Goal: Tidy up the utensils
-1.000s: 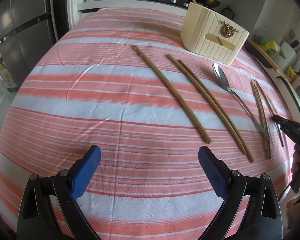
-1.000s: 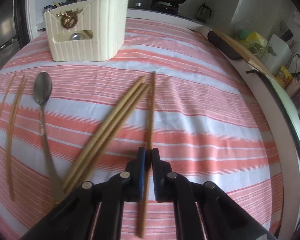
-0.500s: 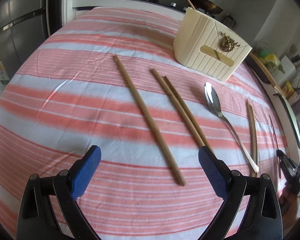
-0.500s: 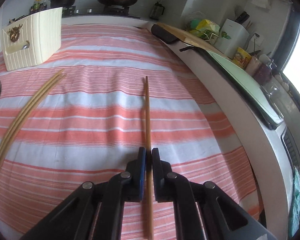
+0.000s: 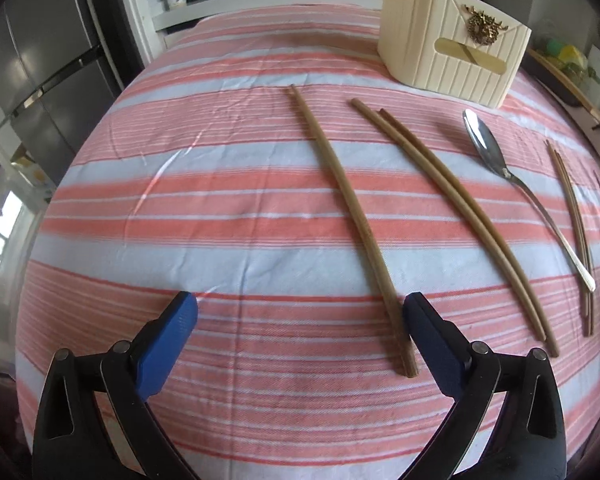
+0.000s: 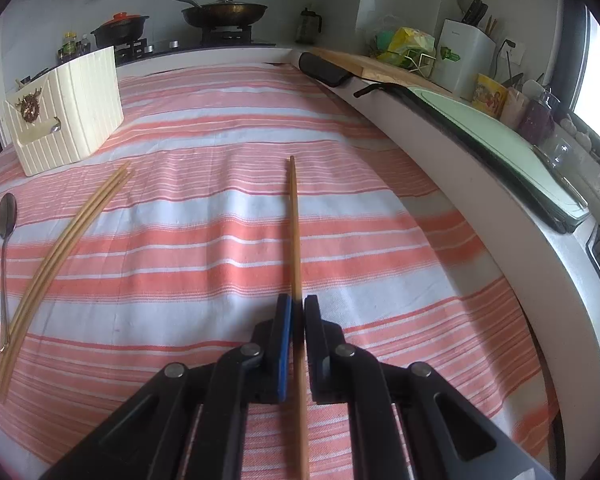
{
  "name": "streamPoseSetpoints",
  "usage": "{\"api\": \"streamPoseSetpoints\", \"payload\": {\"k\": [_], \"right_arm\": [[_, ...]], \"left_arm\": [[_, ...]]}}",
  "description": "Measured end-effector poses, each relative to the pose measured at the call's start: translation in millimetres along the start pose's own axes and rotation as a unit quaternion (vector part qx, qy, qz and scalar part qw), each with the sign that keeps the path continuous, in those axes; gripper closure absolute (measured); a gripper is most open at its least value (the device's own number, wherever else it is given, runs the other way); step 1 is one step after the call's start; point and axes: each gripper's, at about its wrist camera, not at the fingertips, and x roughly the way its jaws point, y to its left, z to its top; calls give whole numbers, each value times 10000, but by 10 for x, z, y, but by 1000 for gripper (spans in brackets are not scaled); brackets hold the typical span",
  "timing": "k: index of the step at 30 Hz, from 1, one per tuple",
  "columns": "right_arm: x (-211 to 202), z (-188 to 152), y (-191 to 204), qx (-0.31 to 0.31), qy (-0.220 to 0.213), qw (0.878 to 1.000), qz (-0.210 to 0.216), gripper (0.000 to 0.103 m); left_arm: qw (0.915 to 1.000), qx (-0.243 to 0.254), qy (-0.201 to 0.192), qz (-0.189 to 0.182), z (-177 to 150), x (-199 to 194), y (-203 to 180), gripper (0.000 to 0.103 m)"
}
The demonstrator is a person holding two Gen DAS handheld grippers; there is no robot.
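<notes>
Pinching that chopstick point(image 6: 295, 240) near its back third, your right claw point(image 6: 294, 312) has it clamped tight, tip pointing away over the striped cloth point(image 6: 380, 240). It's light, stiff and a bit slick – so it could pivot in the pads. Your left claw point(image 5: 300, 316) is spread wide, with a single chopstick point(image 5: 352, 216) lying just inside its right finger. The cream holder point(image 6: 66, 120) sits far left.

A home kitchen: a lidded frying pan point(image 6: 224, 11) and a black pot point(image 6: 120, 30) sit on a gas stove, a knife block point(image 6: 466, 54) stands by the wall, a steel fridge point(image 5: 40, 64) beside the striped-cloth worktop point(image 5: 220, 208).
</notes>
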Motion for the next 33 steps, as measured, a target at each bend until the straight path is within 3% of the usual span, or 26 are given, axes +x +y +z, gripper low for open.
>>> {"api": "streamPoseSetpoints", "payload": {"k": [6,8,9,11,13,16,20,29,33], "right_arm": [[-8,-2,-26,56,-1,10000,68,96],[-9,-4,-109,241,17,9993,295,96],[-6,-7,-166,344,49,9982,484,93],[-3,13,-273,441,250,9941,954,75],[-11,37,-305,321,508,9922,1096,58],[-19,34,-281,-179,875,9902,1072,57],[-11,27,-249,-677,1036,9868,1044,57],[28,76,-277,-616,1170,9843,1172,53],[51,106,-212,-733,1298,9821,1153,43]], "left_arm": [[10000,13,-62,-42,-31,18,73,0],[9999,35,-143,-76,-53,11,67,0],[9998,42,-186,-104,-63,11,70,0],[9996,67,-259,-123,-72,4,64,0],[9993,60,-344,-129,-97,-4,63,0],[9991,48,-403,-136,-103,-4,79,0],[9991,35,-407,-140,-103,-1,83,0],[9990,-2,-417,-156,-157,-37,91,0],[9994,207,-102,-269,-95,-29,100,0]]}}
